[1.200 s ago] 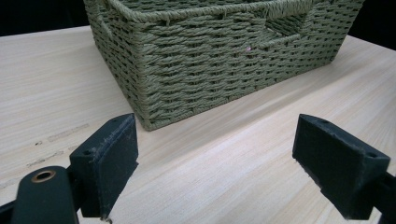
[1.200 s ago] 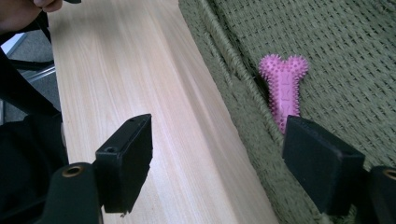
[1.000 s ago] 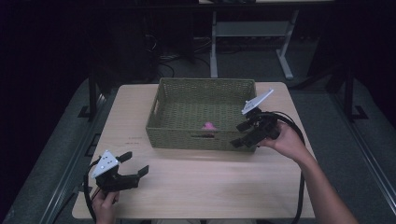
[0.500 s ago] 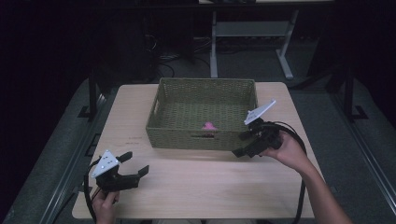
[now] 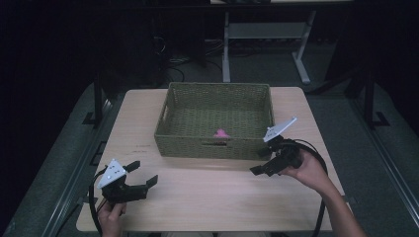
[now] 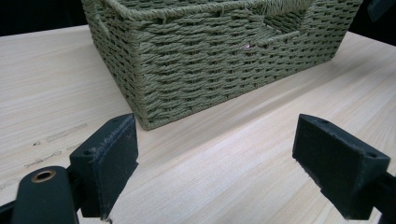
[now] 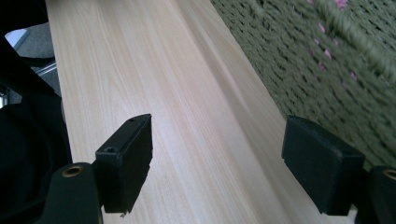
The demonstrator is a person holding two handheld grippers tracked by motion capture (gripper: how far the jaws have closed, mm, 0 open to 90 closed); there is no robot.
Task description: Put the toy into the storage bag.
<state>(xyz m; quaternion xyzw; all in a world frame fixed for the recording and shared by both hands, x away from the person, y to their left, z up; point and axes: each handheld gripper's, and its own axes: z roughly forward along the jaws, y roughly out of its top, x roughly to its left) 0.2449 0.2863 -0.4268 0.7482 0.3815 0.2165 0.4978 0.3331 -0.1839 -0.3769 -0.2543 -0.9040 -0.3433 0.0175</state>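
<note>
**Pink piece in the basket, both claws empty over the surface**

A small pink object (image 5: 220,133) lies on the floor of the rectangular olive-green woven basket (image 5: 212,148), close to the near wall and just behind its handle slot. In the right gripper view, flecks of pink show through the weave of the basket wall at the upper right, blurred. The basket stands on the far half of the pale wooden surface (image 5: 212,197), roughly in the middle from side to side.

The right claw (image 5: 261,163) hangs low over the surface just outside the basket's near right corner, apart from the wall, with its jaws pointing toward the left of the high view. Its jaws stand wide apart, and in the right gripper view (image 7: 217,163) only bare wood lies between them; they have hold of nothing. The person's right hand (image 5: 309,170) grips its body, and a black cable loops off behind it.

The left claw (image 5: 143,174) sits near the front left corner of the surface, well apart from the basket, held by the left hand (image 5: 111,217). Its jaws are spread wide too, with nothing between them. In the left gripper view (image 6: 215,158) they frame bare wood and the basket's near corner beyond.
</note>
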